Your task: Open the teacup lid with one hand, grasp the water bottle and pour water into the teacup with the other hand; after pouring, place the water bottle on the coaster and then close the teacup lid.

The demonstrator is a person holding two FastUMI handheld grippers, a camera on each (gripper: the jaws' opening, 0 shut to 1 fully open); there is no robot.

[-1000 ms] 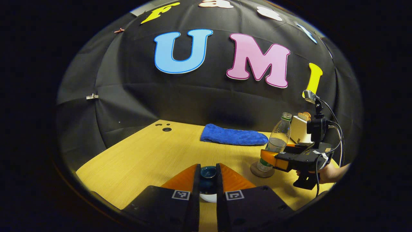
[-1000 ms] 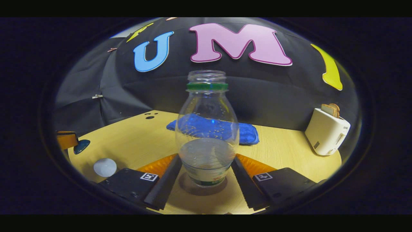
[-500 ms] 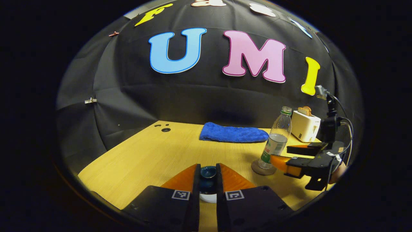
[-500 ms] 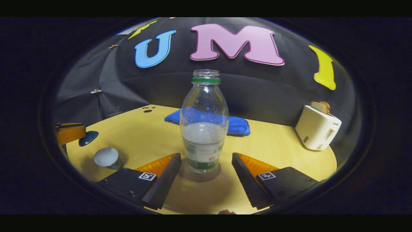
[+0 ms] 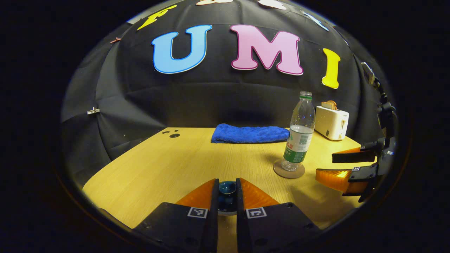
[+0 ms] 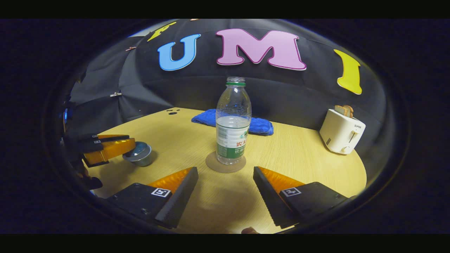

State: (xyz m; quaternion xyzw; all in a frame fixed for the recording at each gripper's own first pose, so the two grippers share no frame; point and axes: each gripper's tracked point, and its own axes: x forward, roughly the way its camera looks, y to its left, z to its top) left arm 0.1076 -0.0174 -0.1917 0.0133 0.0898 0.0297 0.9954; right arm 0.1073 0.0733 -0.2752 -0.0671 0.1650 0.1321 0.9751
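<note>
Now my left gripper [image 5: 226,196] is clamped on the lid's [image 5: 227,188] knob — small, glazed, likely slippery and brittle — close to the teacup [image 6: 140,154]. My right gripper's [image 6: 225,184] fingers are apart; the water bottle [image 6: 233,121] stands on its coaster [image 6: 225,166], worktop [image 6: 299,154] beneath.

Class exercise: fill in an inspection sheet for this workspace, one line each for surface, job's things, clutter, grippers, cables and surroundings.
Surface: wooden table.
Job's things: water bottle upright on coaster; lid over teacup.
Clutter: blue cloth; toaster holding toast.
Grippers: left hand-held gripper shut on lid; right hand-held gripper open, apart from the bottle.
Cables: nothing seen.
Surroundings: black booth wall.
</note>
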